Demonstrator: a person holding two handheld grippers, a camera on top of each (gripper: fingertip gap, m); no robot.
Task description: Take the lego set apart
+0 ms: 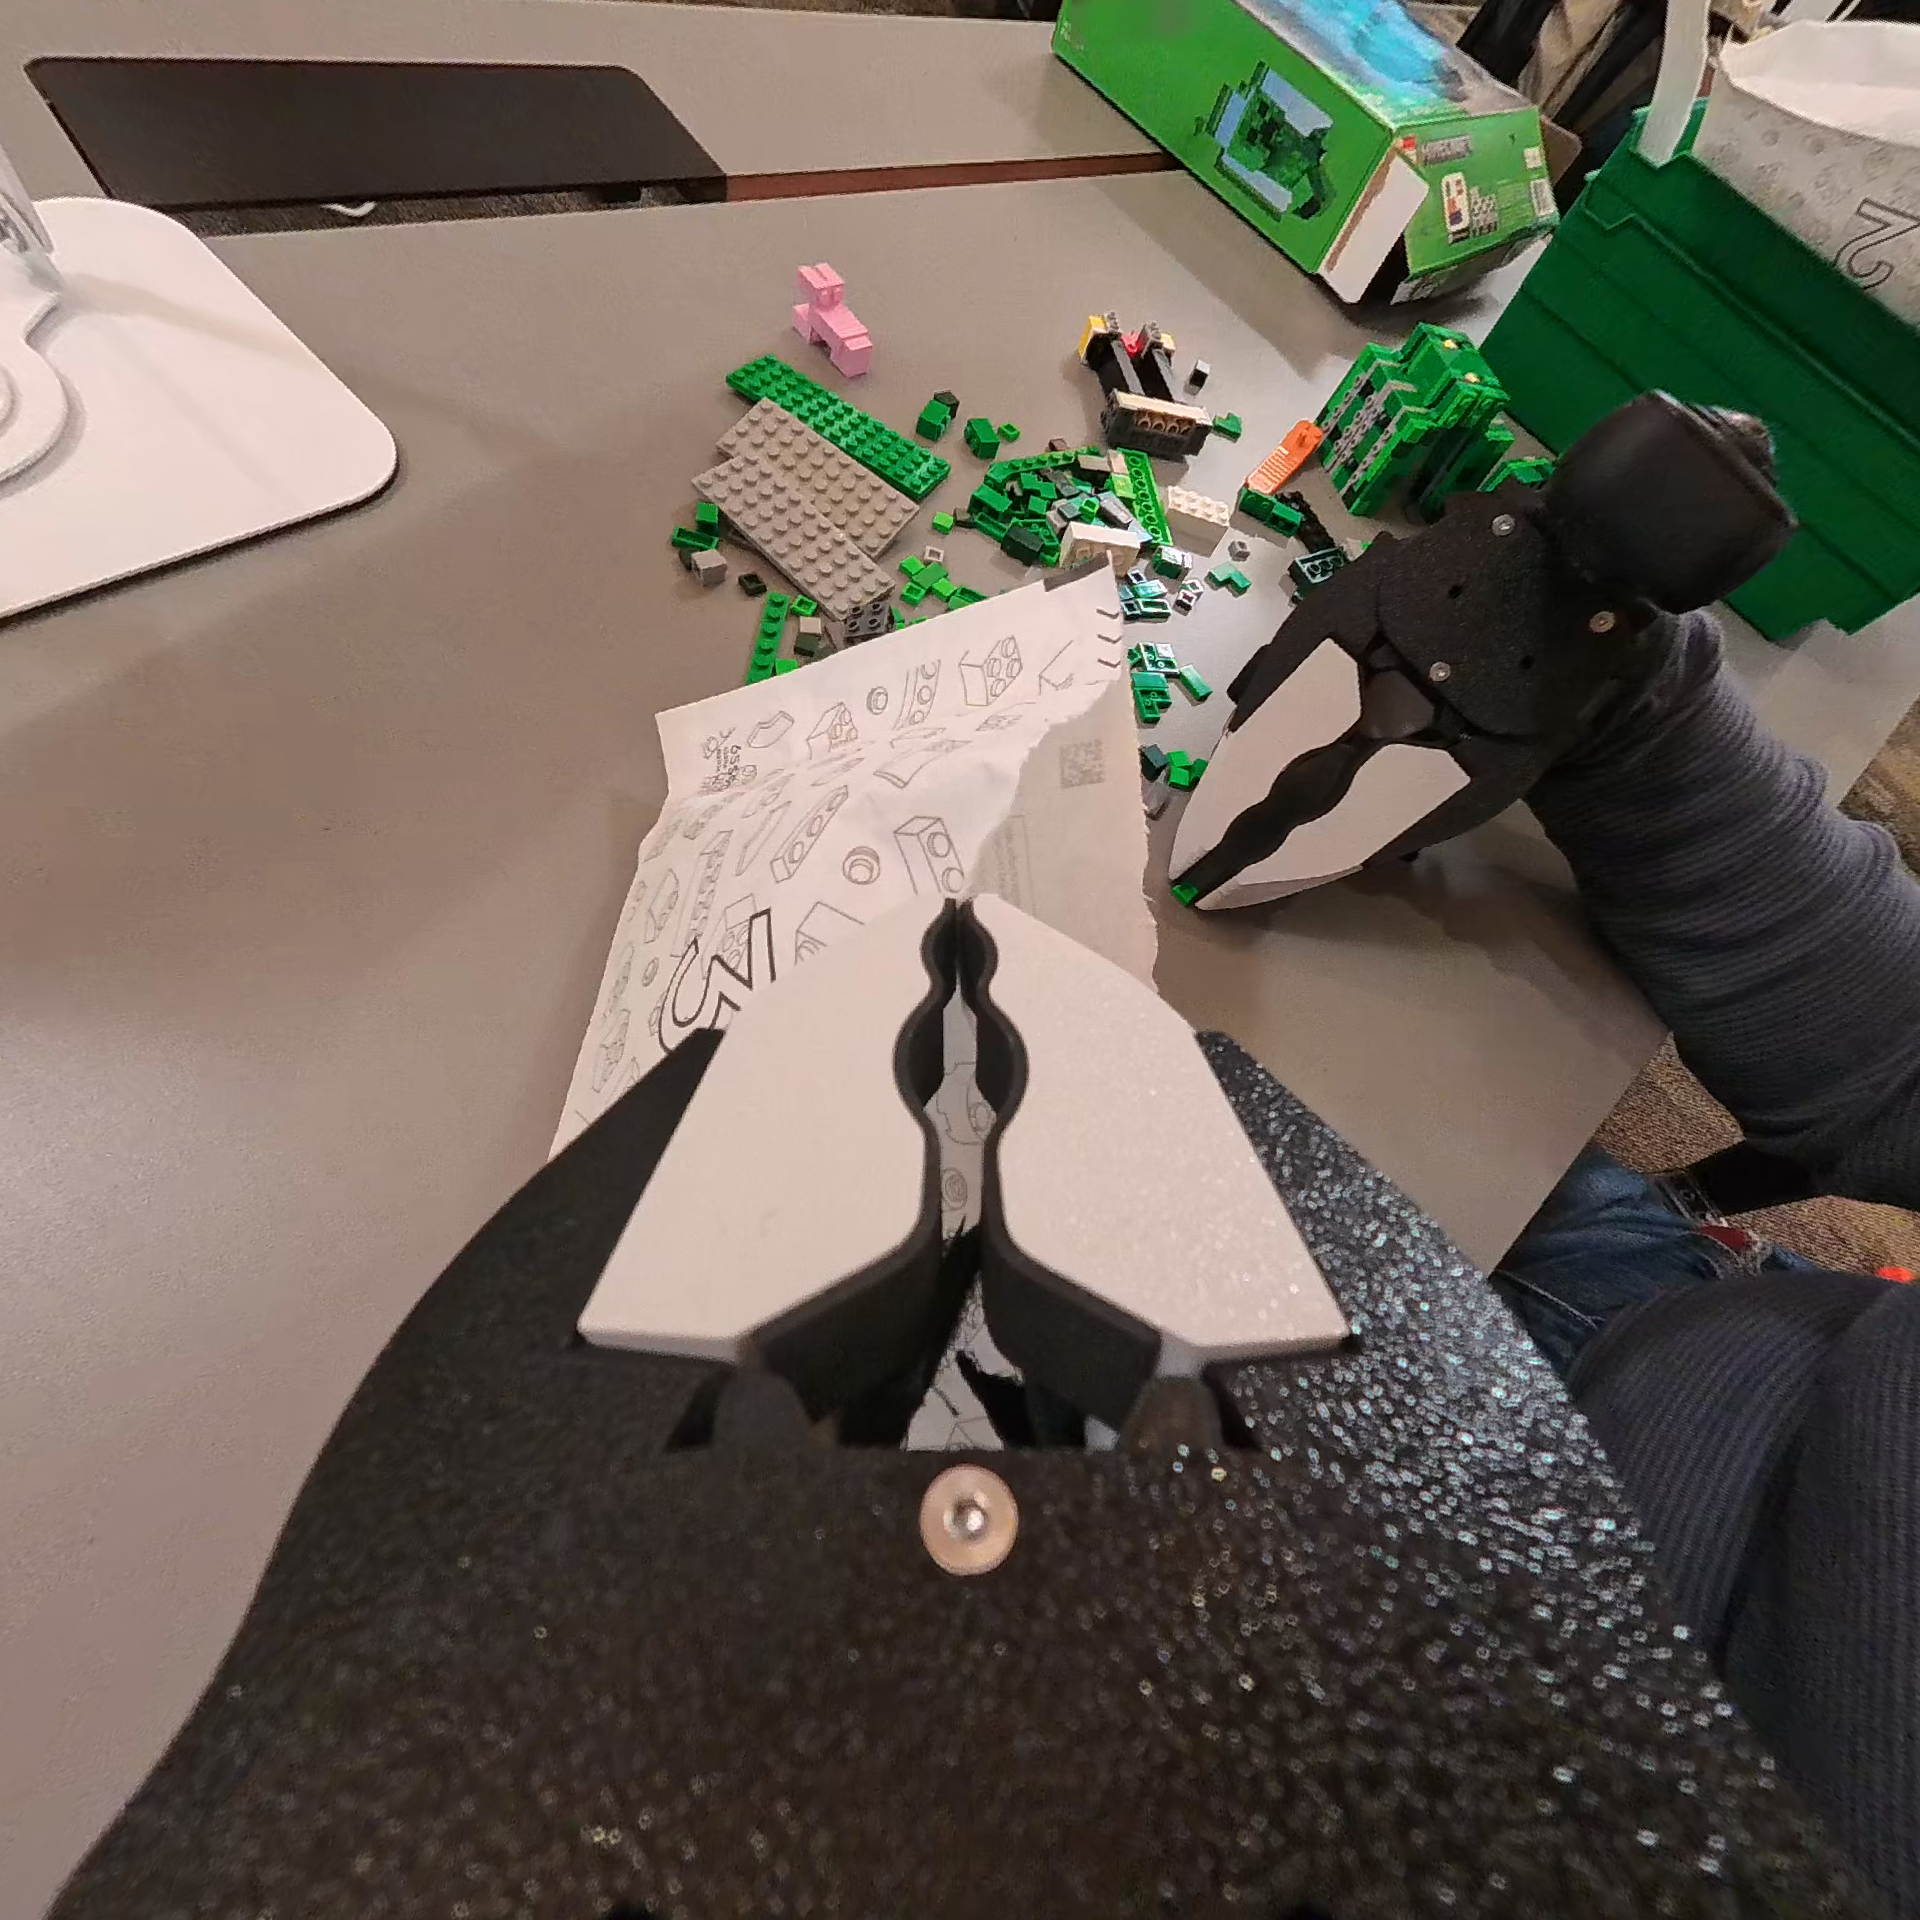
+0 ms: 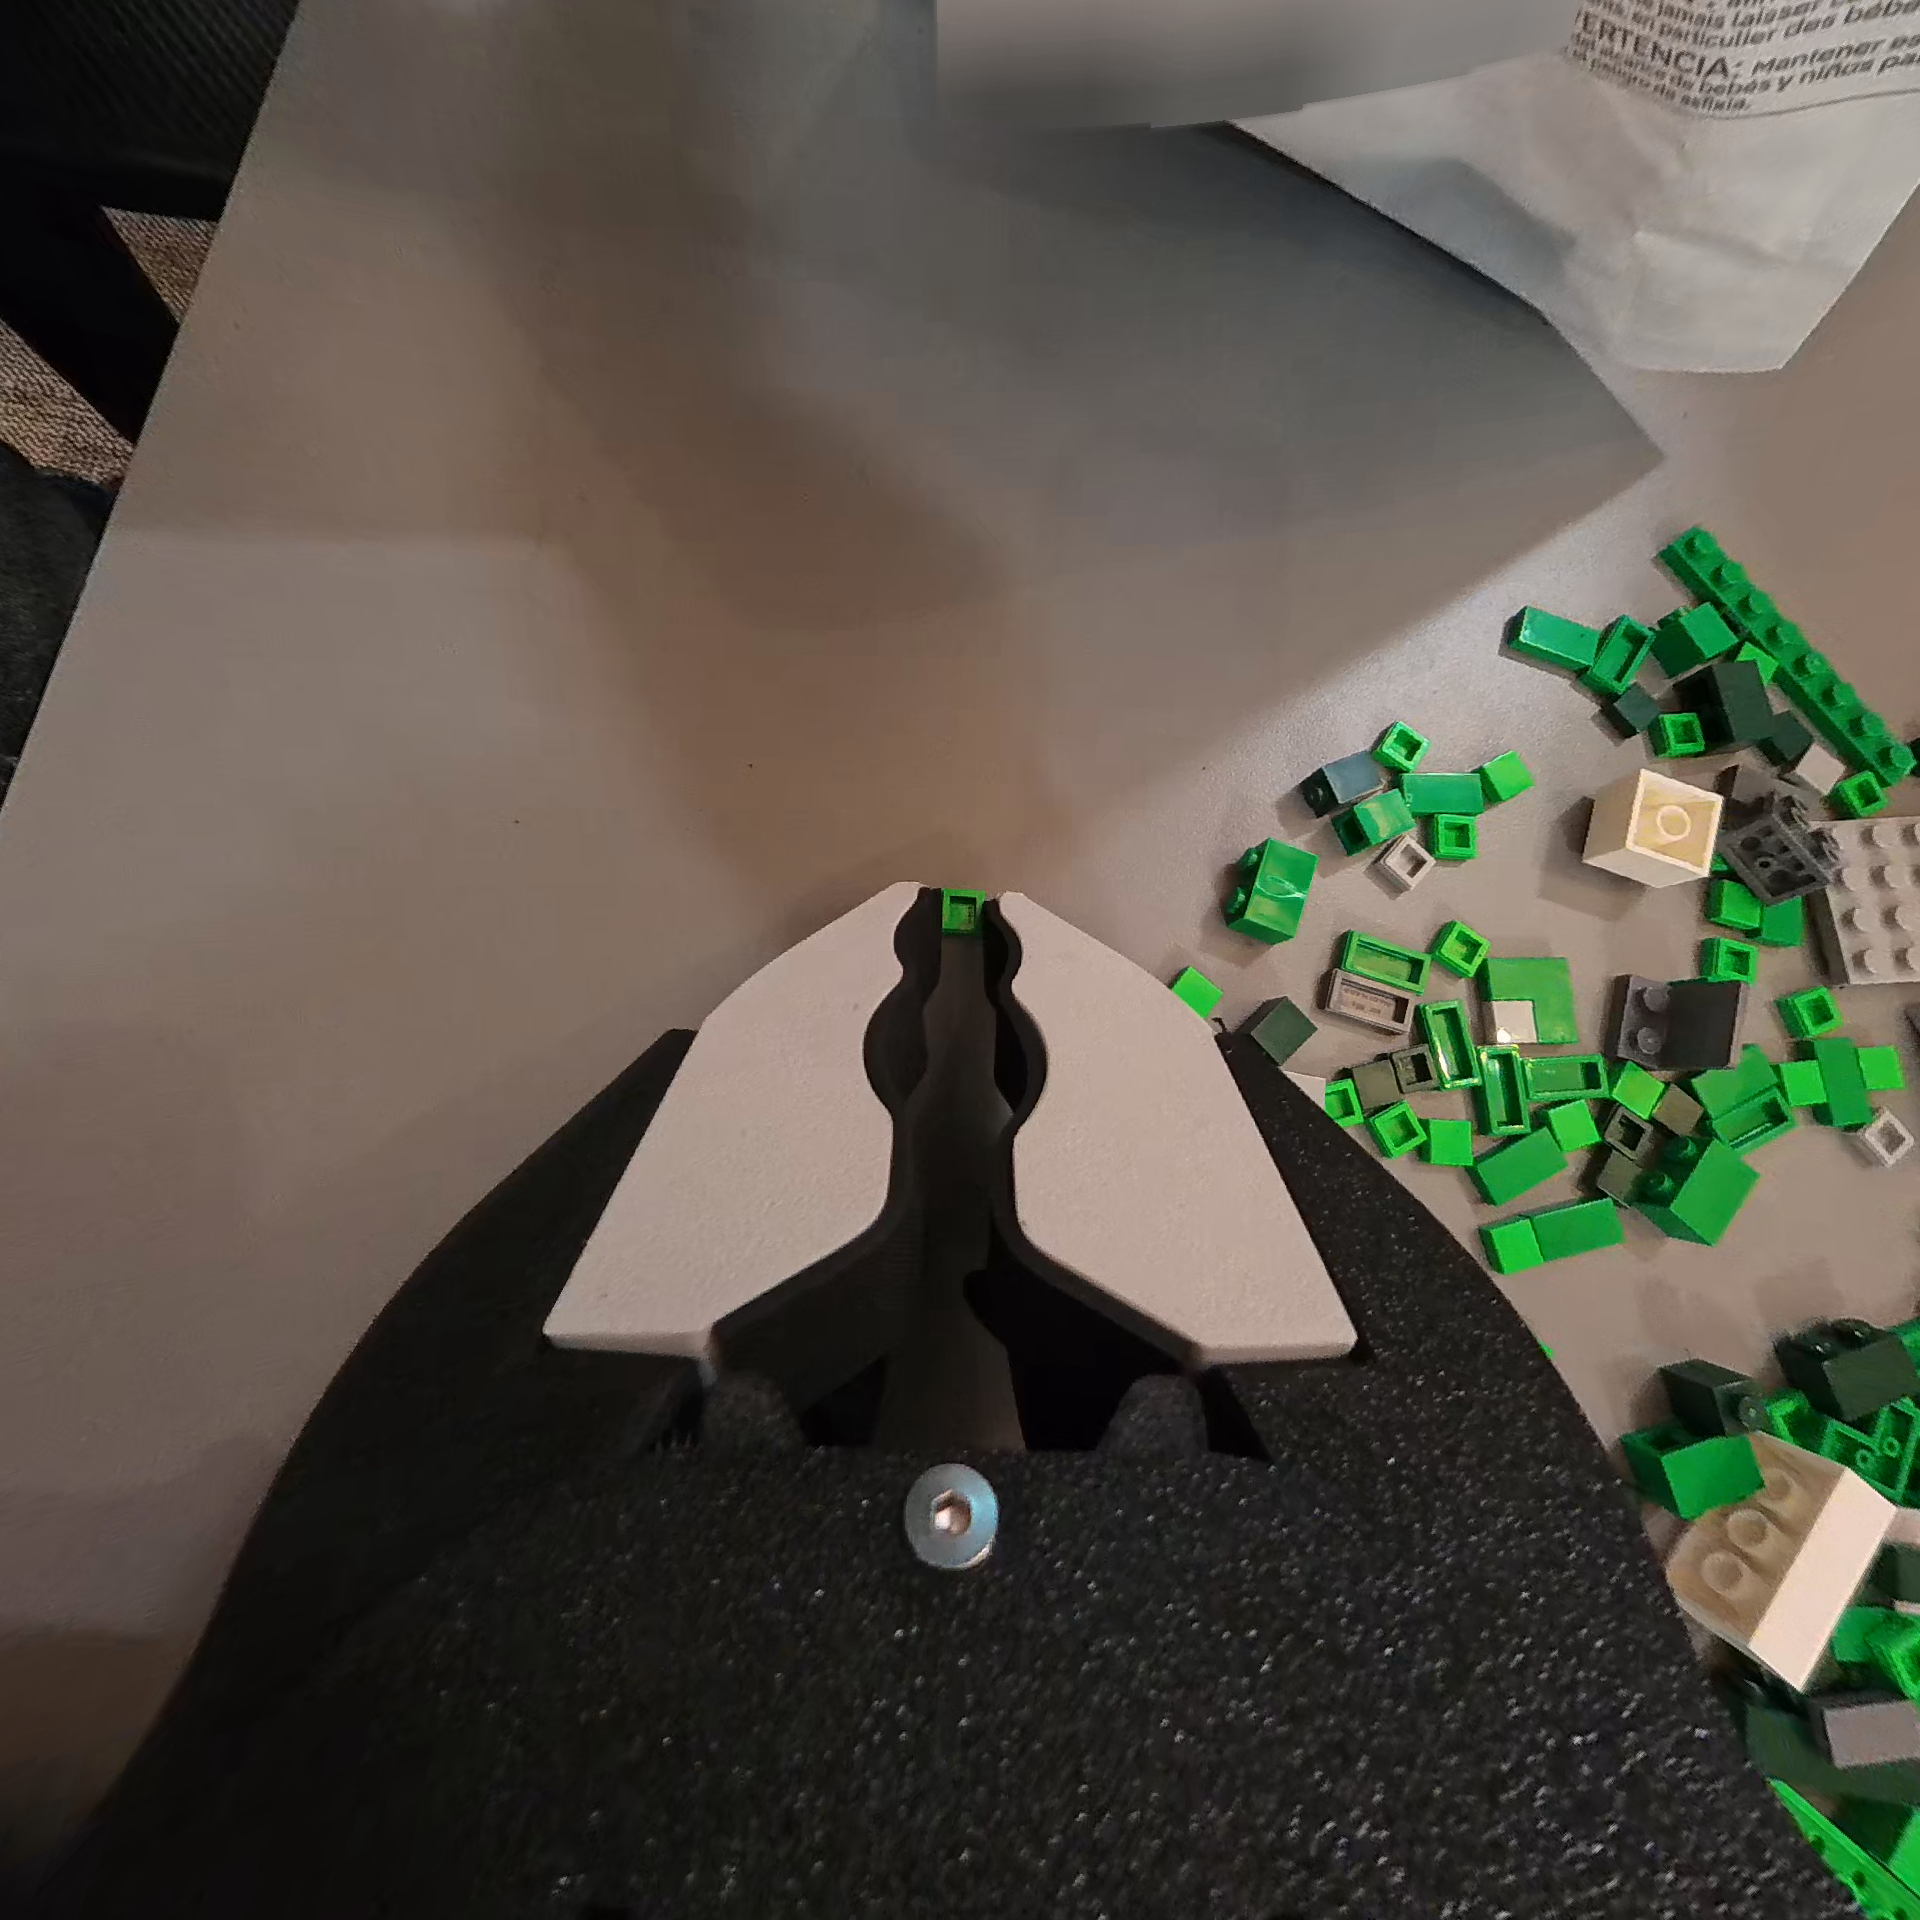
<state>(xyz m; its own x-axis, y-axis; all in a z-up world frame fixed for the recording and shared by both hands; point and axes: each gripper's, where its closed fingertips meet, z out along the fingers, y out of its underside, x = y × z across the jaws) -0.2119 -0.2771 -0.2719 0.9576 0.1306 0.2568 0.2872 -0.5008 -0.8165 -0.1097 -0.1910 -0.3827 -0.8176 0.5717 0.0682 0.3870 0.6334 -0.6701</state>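
My left gripper (image 1: 958,914) is shut on a torn white paper bag (image 1: 883,790) printed with brick drawings; the paper shows through the gap between the jaws. The bag also shows in the right wrist view (image 2: 1662,208). My right gripper (image 2: 961,906) is shut on a tiny green lego piece (image 2: 961,912) at its tips, low over the grey table (image 2: 520,623). It also shows in the left wrist view (image 1: 1195,894), right of the bag. Loose green pieces (image 1: 1070,499) lie behind the bag, and to the right in the right wrist view (image 2: 1558,1039). A partly built green model (image 1: 1413,416) stands far right.
Grey plates (image 1: 800,499), a green plate (image 1: 831,421), a pink pig figure (image 1: 831,317), a black assembly (image 1: 1143,395) and an orange separator (image 1: 1283,457) lie nearby. A green box (image 1: 1299,135) and a green crate (image 1: 1714,343) stand behind. A white stand base (image 1: 156,395) sits left. There is about 20 centimetres between the tips of the two grippers.
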